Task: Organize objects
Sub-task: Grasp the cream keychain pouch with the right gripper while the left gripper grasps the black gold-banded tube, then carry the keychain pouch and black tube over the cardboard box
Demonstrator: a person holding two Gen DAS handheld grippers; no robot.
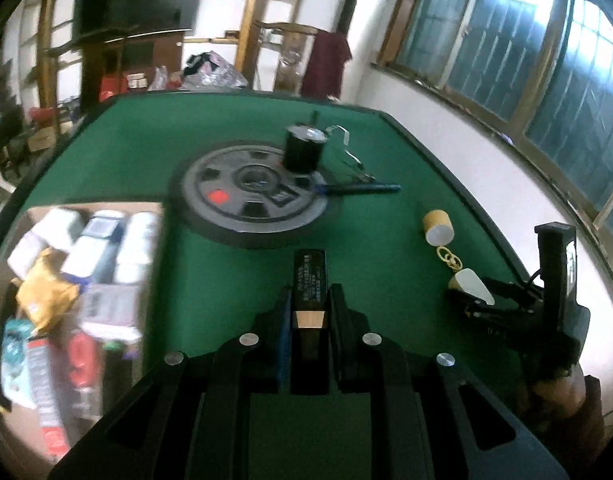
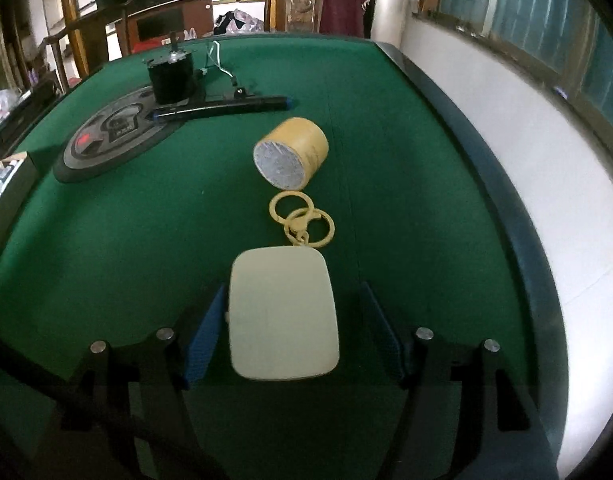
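Note:
My left gripper (image 1: pixel 309 296) is shut on a slim black bar (image 1: pixel 310 276) with a gold band and small print, held above the green table (image 1: pixel 126 160). In the right wrist view a cream rounded-square tag (image 2: pixel 284 312) lies flat on the felt between the jaws of my right gripper (image 2: pixel 294 290). The left pad sits almost against the tag and the right pad stands clear, so the gripper is open. Gold key rings (image 2: pixel 302 220) join the tag's far edge. The left wrist view shows the right gripper (image 1: pixel 486 300) at the table's right side with the tag (image 1: pixel 470 284).
A yellow roll (image 2: pixel 292 156) lies on its side just beyond the rings. Farther back are a grey weight plate (image 2: pixel 110 132), a black cylindrical motor (image 2: pixel 170 80) with wires, and a long black bar with blue ends (image 2: pixel 222 108). A cardboard box (image 1: pixel 78 280) of several packages sits at the left.

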